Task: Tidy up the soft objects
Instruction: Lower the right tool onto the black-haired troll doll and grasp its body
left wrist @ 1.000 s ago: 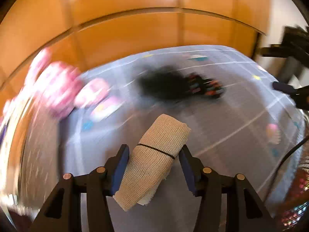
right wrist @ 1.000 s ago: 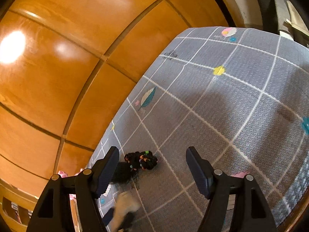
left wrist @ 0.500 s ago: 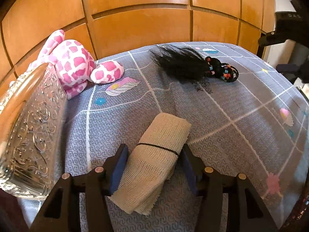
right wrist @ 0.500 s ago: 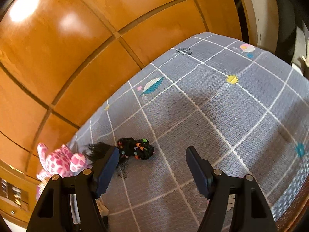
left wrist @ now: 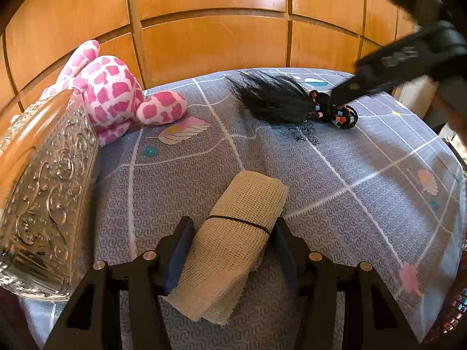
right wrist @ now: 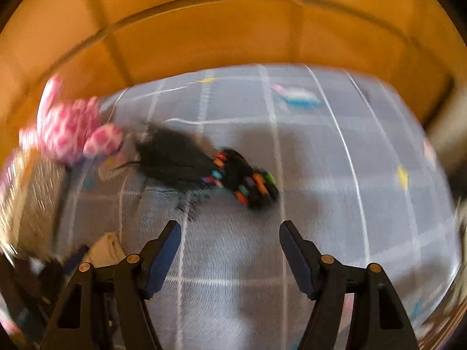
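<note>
My left gripper (left wrist: 230, 233) is shut on a rolled beige mesh cloth (left wrist: 233, 233) tied with a black band, held just above the grey patterned sheet (left wrist: 350, 175). A black hairpiece with coloured beads (left wrist: 286, 102) lies at the far middle; it also shows in the blurred right wrist view (right wrist: 204, 169). A pink and white spotted plush (left wrist: 116, 93) sits at the far left. My right gripper (right wrist: 230, 242) is open and empty, a little short of the hairpiece; it shows in the left wrist view (left wrist: 394, 67) over the hairpiece's beaded end.
A clear embossed glass tray (left wrist: 49, 192) stands on the left, next to the plush. Orange wooden panels (left wrist: 219, 29) rise behind the sheet. The sheet's right edge drops off near a dark object.
My right gripper has swung down toward the hairpiece, which now sits just ahead of its open jaws. My left gripper has stayed put, still shut on the cloth roll.
</note>
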Tool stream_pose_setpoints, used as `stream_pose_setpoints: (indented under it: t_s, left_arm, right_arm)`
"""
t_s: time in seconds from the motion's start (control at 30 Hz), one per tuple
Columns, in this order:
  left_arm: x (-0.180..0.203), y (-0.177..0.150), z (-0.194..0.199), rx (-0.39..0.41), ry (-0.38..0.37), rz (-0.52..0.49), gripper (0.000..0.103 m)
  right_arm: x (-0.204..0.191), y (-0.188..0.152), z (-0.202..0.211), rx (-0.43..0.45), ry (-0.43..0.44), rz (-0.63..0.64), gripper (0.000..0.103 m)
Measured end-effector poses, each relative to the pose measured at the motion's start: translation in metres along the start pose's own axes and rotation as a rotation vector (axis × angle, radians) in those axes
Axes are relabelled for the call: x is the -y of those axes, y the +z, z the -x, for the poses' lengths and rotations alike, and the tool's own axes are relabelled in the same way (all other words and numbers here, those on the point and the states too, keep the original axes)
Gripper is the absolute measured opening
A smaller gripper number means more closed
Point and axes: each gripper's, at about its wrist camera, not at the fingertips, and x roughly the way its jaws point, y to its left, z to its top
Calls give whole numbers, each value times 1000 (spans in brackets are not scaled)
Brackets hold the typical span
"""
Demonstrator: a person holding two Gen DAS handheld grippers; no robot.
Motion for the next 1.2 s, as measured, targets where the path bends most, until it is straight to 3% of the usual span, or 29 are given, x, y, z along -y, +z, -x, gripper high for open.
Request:
stream_pose_setpoints:
  t_s: [0.2,0.33,0.4,0.43,0.5,0.6,0.77,0.9,1.1,1.2]
  left_arm:
    - [-1,0,-1,2,-12,9,56]
    - [-2,0,-2,4,-16,13,56]
    - [-2,0,-2,3,-17,14,57]
    - [-3,0,-2,4,-18,16,57]
    - [-2,0,-2,5,-19,16,57]
    - [-2,0,-2,5,-20,18,57]
    - [-2,0,-2,5,-20,19,57]
    - [-1,0,-1,5,-15,16,57]
    - [1,1,0,5,-3,5,57]
    - [2,1,0,2,4,-2,57]
  right_arm:
    - [-32,35,-40,-61,-94,284,71]
    - [-32,50,-70,-123,-128,338,71]
    - [-25,55,-83,-128,-145,323,69]
    - [-22,55,-87,-131,-128,302,64]
    - [-13,56,-88,-113,-99,231,41]
    - [-7,55,-78,-116,-62,165,31]
    - [-6,35,-49,-144,70,65,30]
    - [-11,2,-46,-222,163,8,31]
    - [-9,-8,-55,-213,194,-26,38]
    - [-16,-12,-54,-191,164,37,39]
